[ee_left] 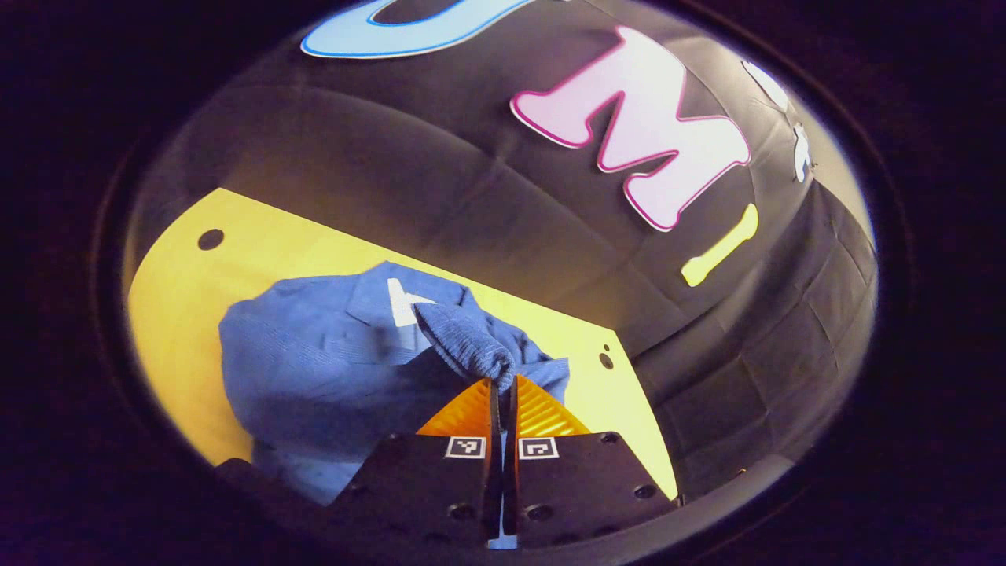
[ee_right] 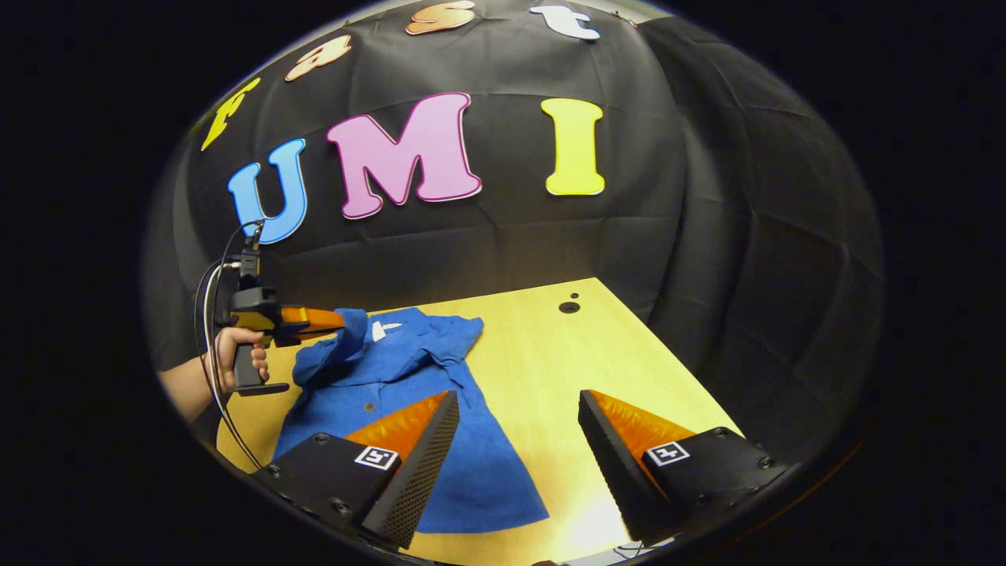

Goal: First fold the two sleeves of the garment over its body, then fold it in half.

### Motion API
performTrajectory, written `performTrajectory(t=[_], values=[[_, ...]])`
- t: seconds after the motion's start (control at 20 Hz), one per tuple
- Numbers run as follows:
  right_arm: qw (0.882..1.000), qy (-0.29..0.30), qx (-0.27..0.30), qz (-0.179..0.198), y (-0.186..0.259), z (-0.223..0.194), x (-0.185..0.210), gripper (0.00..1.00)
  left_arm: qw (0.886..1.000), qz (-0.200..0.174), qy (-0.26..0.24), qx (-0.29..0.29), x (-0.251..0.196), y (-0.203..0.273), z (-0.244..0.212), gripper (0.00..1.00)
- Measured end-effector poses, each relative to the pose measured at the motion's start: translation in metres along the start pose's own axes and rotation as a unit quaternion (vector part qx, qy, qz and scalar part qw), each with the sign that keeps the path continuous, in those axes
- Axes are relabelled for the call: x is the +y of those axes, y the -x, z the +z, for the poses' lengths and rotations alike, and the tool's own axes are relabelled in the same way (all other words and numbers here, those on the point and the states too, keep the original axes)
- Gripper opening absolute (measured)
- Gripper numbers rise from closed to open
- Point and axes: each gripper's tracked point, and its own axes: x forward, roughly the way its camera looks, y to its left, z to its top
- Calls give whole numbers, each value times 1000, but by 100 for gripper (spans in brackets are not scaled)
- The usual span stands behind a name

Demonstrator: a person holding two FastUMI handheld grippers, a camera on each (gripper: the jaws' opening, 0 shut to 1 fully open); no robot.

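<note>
A blue short-sleeved garment lies on the yellow table, collar and white tag at the far side. My left gripper is shut on one sleeve, which hangs bunched and raised above the body. In the right gripper view the garment spreads toward me, its hem near. There the left gripper pinches the sleeve near the collar, held by a hand. My right gripper hovers open over the garment's right edge and the table, with nothing between its fingers.
The booth's black cloth wall rises right behind the table. A round hole sits near the table's far corner, another hole at the other corner. Black cables loop from the left gripper.
</note>
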Motion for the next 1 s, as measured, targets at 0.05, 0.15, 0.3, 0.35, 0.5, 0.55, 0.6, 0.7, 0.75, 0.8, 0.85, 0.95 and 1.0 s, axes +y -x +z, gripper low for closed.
performTrajectory(t=[0.05, 0.15, 0.3, 0.35, 0.5, 0.55, 0.6, 0.7, 0.75, 0.8, 0.85, 0.95, 1.0], values=[[1000, -5, -1, -4, 0, -1, -7, 98, 1000, -19, 21, 13, -18, -13, -4, 2], [1000, -12, 5, -9, -3, -6, -15, 98, 996, -52, 62, 33, -47, -28, -11, 33], [1000, -3, 11, 0, -9, -16, -15, 98, 999, -33, 36, 21, -44, -40, -21, 87], [1000, 4, 18, 4, -11, -23, -13, 98, 1000, -10, 10, 13, -36, -37, -24, 85], [999, 8, 41, 23, -20, -44, 0, 98, 998, 35, -50, -7, -6, 1, -34, 85], [998, 6, 52, 28, -23, -53, 5, 98, 997, 45, -58, -12, 4, 19, -39, 85], [997, 7, 63, 33, -26, -62, 9, 98, 996, 56, -65, -16, 15, 36, -47, 85], [995, 13, 93, 42, -33, -83, 16, 98, 992, 98, -74, -14, 48, 78, -70, 84], [992, 17, 113, 48, -36, -98, 20, 98, 990, 119, -74, -6, 66, 100, -86, 84], [989, 26, 138, 53, -38, -113, 22, 98, 987, 141, -73, 9, 84, 121, -110, 84], [985, 39, 161, 55, -40, -128, 22, 98, 984, 165, -68, 29, 105, 142, -136, 85], [979, 49, 191, 56, -45, -150, 22, 99, 974, 208, -46, 78, 140, 179, -188, 85], [975, 47, 208, 56, -46, -159, 22, 98, 967, 230, -38, 98, 159, 199, -210, 85]])
